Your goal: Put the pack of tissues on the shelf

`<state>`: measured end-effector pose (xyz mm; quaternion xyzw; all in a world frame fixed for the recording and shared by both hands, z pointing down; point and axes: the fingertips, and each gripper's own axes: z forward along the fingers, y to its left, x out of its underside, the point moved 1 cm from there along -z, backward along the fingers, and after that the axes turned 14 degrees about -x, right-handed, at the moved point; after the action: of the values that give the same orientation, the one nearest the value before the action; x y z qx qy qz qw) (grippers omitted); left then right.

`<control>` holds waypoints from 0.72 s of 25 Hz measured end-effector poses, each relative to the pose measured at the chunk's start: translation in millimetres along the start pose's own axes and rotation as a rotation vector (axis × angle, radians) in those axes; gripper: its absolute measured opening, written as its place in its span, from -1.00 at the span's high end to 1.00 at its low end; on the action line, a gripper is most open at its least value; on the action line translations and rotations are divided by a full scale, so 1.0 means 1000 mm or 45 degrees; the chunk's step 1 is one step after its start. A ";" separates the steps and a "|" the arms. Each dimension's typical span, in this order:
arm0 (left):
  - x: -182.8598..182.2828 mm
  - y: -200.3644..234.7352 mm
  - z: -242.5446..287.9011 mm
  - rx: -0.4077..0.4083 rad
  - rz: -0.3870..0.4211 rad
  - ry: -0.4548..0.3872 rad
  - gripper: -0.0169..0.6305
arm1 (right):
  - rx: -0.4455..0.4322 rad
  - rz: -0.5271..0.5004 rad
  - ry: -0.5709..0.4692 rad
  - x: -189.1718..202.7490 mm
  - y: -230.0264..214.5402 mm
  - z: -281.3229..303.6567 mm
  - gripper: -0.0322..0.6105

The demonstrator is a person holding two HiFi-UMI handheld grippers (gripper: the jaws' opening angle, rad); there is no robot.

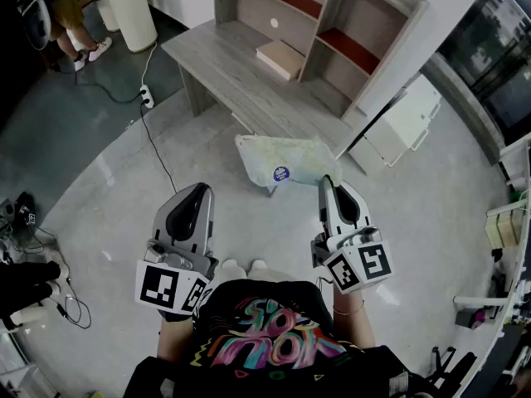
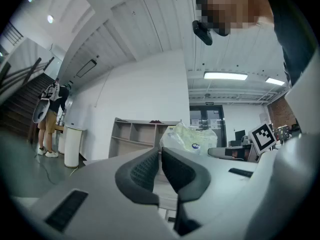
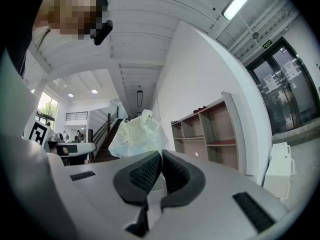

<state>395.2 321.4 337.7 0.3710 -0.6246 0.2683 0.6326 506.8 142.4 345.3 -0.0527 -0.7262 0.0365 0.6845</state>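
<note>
Head view: the person stands on the floor in front of a desk (image 1: 217, 55) with a shelf (image 1: 377, 36) on top, holding both tongs out level. The right gripper (image 1: 328, 182) has the pack (image 1: 286, 160) pinched by its near right corner, so the pack hangs in the air off the tip, just short of the desk's front edge and well short of the shelf. The left gripper (image 1: 197, 192) is next to it, apart from the pack, with nothing on it. A flat box (image 1: 280, 58) lies on the desk under the shelf.

Left gripper view: the left gripper (image 2: 160, 152) has its jaws pressed together with nothing between them. The pack (image 2: 192, 136) shows beyond them, a bit to the right, with the shelf (image 2: 135, 134) behind on the left.

Right gripper view: the right gripper (image 3: 161, 155) is clamped tight on a thin bit of the wrapper, and the pack (image 3: 135, 136) bulges up just past the tips. The shelf (image 3: 205, 134) stands off to the right, against the wall.
</note>
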 end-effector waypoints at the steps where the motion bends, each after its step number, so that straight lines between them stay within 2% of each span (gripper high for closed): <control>1: 0.002 -0.001 0.000 -0.004 0.003 0.000 0.83 | 0.002 0.004 -0.002 0.002 -0.002 -0.002 0.85; 10: 0.011 -0.011 -0.002 -0.064 0.049 0.003 0.83 | -0.061 0.016 0.003 0.011 -0.012 -0.008 0.85; 18: 0.020 0.021 0.024 -0.100 0.047 0.015 0.83 | -0.109 0.047 0.019 0.030 -0.018 0.037 0.85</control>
<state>365.5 311.4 359.2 0.3325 -0.6377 0.2574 0.6454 467.7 129.1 375.2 -0.0957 -0.7209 0.0175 0.6862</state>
